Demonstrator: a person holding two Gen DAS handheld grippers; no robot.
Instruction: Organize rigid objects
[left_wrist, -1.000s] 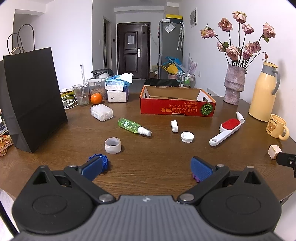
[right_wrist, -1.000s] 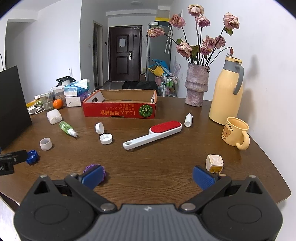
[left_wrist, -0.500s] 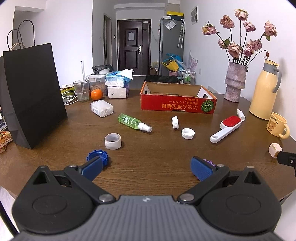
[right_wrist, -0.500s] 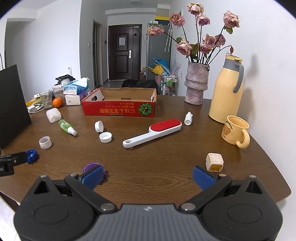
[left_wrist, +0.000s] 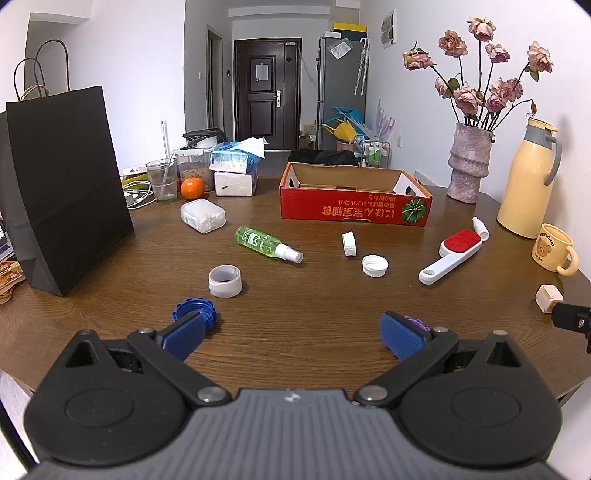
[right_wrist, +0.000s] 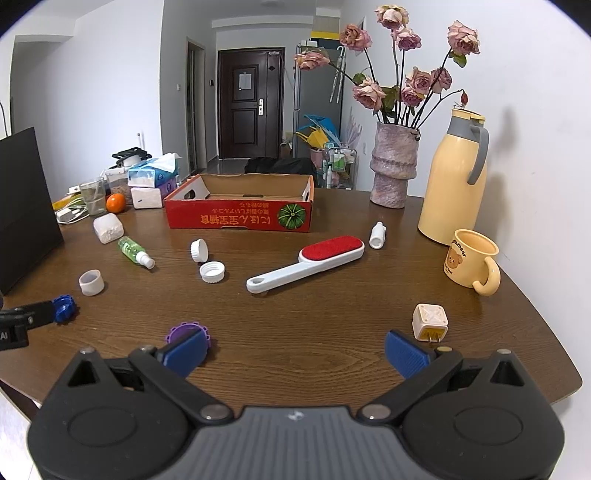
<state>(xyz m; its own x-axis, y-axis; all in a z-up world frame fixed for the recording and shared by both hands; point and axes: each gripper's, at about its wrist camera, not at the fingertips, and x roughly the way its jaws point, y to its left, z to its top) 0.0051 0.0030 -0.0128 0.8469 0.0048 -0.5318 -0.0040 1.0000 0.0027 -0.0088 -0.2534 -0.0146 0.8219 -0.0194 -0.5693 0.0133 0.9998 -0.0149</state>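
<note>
— Two grippers spreading wide? Left gripper (left_wrist: 291, 334) and right gripper (right_wrist: 295, 350), both gaping, gripping nothing.
— Where are things lying?
— Lower left, blue cap (left_wrist: 194, 312); centre, purple cap (right_wrist: 184, 331); right, lint brush (right_wrist: 306, 264); upper centre, red box (right_wrist: 240, 218).

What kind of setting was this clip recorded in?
Most likely a lived-in apartment: a wooden dining table with a vase of dried roses, a fridge and an entry door behind it.

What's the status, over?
Left tool and right tool open, empty. Box looks empty; caps, bottle, brush loose on table. Nothing in the way.
</note>
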